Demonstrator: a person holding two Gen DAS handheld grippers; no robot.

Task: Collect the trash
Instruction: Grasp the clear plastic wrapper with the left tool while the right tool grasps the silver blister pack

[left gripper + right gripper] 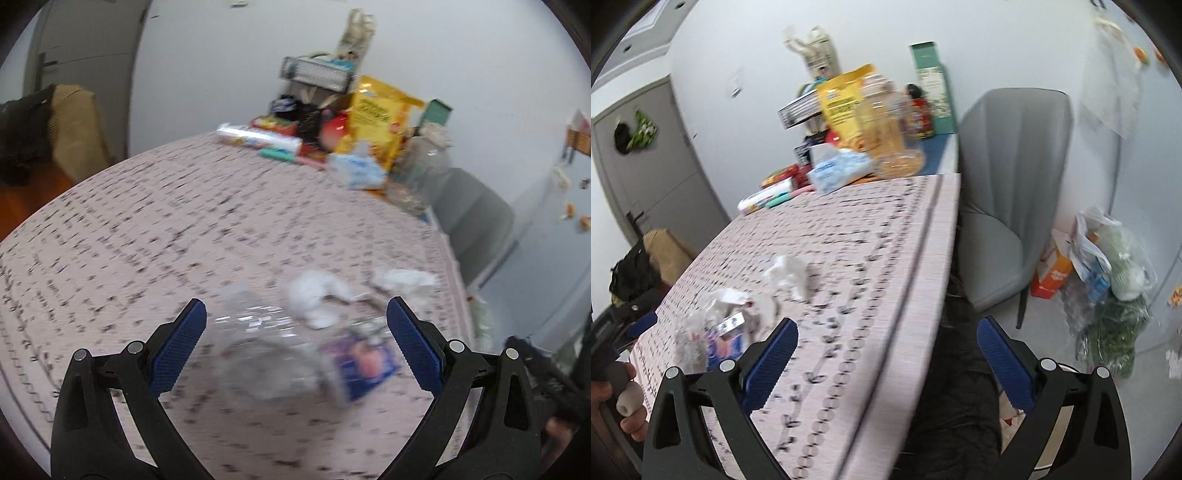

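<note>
Table (184,221), patterned pink cloth, white-walled room.
My left gripper (295,332) and right gripper (886,350): fingers spread wide, holding nothing; grey chair (1008,177) beside the table.

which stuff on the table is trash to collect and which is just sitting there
Trash to collect, judging by looks:
clear crumpled plastic
blue wrapper
crumpled white tissue
second white tissue

Just lying about:
yellow bag
tissue pack
clear jar
grey chair
</note>
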